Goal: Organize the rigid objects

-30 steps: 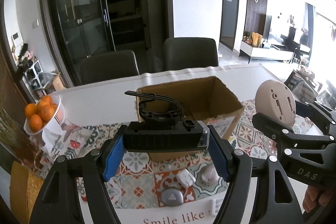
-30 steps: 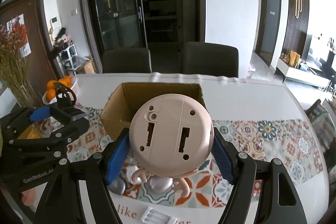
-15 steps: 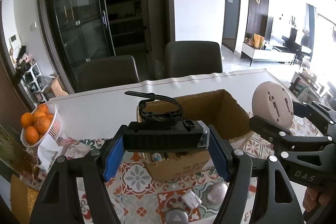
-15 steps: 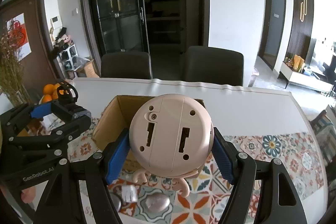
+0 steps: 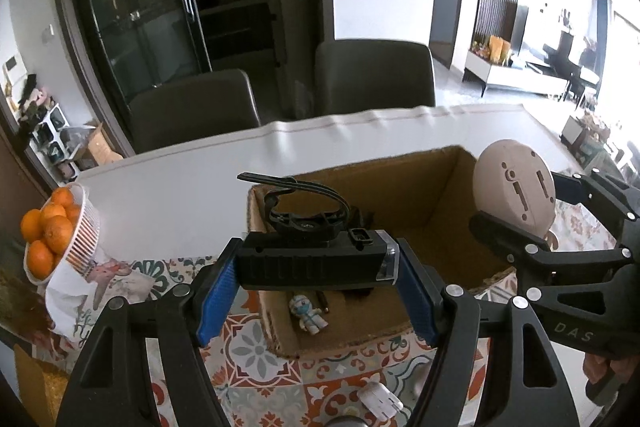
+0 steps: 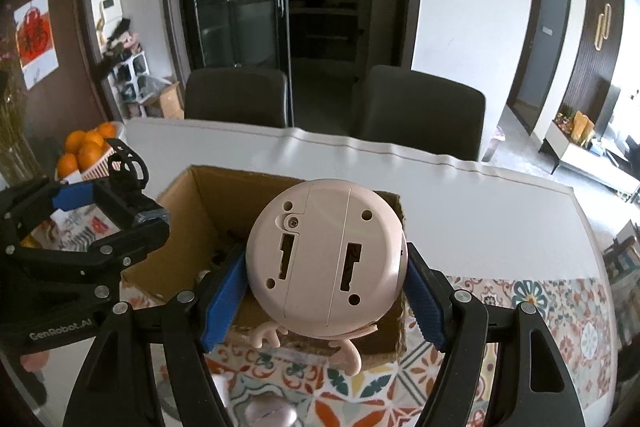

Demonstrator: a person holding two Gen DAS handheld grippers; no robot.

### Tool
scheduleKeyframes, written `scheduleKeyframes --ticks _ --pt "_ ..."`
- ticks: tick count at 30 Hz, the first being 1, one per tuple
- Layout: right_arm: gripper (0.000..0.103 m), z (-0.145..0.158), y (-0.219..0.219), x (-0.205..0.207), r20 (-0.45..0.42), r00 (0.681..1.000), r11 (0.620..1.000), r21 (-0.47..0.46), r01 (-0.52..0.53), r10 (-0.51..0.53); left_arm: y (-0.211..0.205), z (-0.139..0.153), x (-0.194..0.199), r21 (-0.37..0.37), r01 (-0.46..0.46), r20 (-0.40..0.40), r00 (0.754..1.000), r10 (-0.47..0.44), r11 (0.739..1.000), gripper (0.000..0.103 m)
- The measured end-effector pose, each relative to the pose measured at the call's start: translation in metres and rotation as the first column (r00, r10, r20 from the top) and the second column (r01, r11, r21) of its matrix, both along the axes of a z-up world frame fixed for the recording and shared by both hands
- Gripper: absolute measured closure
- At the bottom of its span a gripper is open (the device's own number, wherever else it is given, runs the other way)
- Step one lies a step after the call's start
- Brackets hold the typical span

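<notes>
Open brown cardboard box [image 5: 420,195] held a small masked figurine [image 5: 310,313]. Left gripper [image 5: 316,279] clamped a ribbed black plastic bike light [image 5: 312,263] above it; right gripper [image 6: 326,291] clamped a round pink plastic toy [image 6: 326,257] over the box.

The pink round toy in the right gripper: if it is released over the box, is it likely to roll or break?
The pink round toy looks like hard moulded plastic, so probably stiff and fairly light. Its domed body may roll, though the small feet could stop it. Dropped into the cardboard box, it would probably survive.
</notes>
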State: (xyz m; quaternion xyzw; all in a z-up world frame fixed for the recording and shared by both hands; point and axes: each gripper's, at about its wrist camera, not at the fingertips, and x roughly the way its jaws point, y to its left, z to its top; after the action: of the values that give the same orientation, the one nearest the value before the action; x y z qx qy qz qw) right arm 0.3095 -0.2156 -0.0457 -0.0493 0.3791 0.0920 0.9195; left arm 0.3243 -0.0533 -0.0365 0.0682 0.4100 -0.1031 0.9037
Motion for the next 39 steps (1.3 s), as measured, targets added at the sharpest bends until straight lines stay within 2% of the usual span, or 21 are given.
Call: scheduleKeyframes --ticks 8,12,14,18,21,24,28,39 --pt "0.029 -0.027 -0.001 0.022 -0.078 0.997 1.0 -0.014 -0.016 0.015 0.0 -0.022 0.012 0.023 -0.019 -0.051 0.999 0.02 1.0 0.031" --pt "0.029 -0.035 0.001 0.027 -0.095 0.995 0.999 -0.025 -0.027 0.025 0.002 -0.023 0.009 0.049 -0.041 -0.038 0.998 0.043 0.998 0.03" --pt "0.029 -0.038 0.001 0.028 -0.099 0.995 0.999 -0.025 -0.024 0.022 0.004 -0.023 0.008 0.065 -0.065 -0.03 0.997 0.067 0.996 0.025" --pt "0.028 -0.04 0.006 0.029 -0.108 0.994 0.999 -0.035 -0.021 0.017 0.012 -0.02 0.003 0.076 -0.118 -0.012 0.993 0.119 0.99 0.022" --pt "0.02 -0.036 0.008 0.025 -0.082 0.997 0.998 -0.057 -0.009 0.004 0.018 -0.017 -0.002 0.078 -0.147 -0.003 0.989 0.147 0.986 0.019" --pt "0.019 -0.028 0.009 0.018 -0.056 0.998 0.997 -0.077 0.016 -0.02 0.023 -0.012 -0.01 0.061 -0.169 0.002 0.986 0.169 0.984 0.016" --pt "0.019 -0.016 0.009 0.0 -0.02 0.999 0.995 -0.084 0.048 -0.049 0.027 -0.005 -0.024 0.048 -0.179 0.028 0.984 0.178 0.983 0.005" --pt "0.019 0.007 0.01 -0.056 0.041 0.994 0.99 -0.097 0.1 -0.096 0.03 0.013 -0.069 0.047 -0.189 0.078 0.98 0.185 0.981 0.003"
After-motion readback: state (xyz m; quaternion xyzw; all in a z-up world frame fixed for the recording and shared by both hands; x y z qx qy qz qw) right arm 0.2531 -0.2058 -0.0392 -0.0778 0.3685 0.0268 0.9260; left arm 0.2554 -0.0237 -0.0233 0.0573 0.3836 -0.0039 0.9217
